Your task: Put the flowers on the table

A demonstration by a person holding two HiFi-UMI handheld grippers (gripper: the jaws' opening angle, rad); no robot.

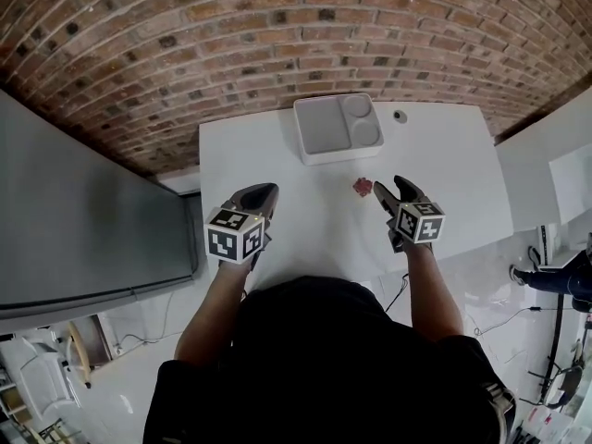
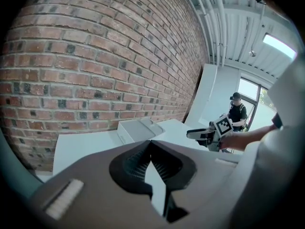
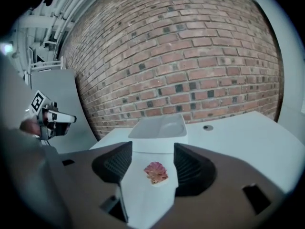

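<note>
- Small pink flower head [image 3: 156,172] lies on the white table [image 1: 444,165], clear of the white plastic compartment tray [image 1: 322,126].
- Right gripper [image 3: 152,148]: jaws wide apart, flower between them in its view, neither jaw touching it.
- Left gripper [image 2: 150,143]: tips together, nothing held.
- Looks placed. Back right out straight, jaws kept wide, don't brush petals.
- No legible writing, only square markers on the cubes.

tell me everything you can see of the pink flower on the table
The flower is a small pink-red head of ruffled petals, no stem showing. It lies loose on the white table, short of the white tray, just ahead of the right hand-held gripper, whose open jaws do not touch it.
</note>
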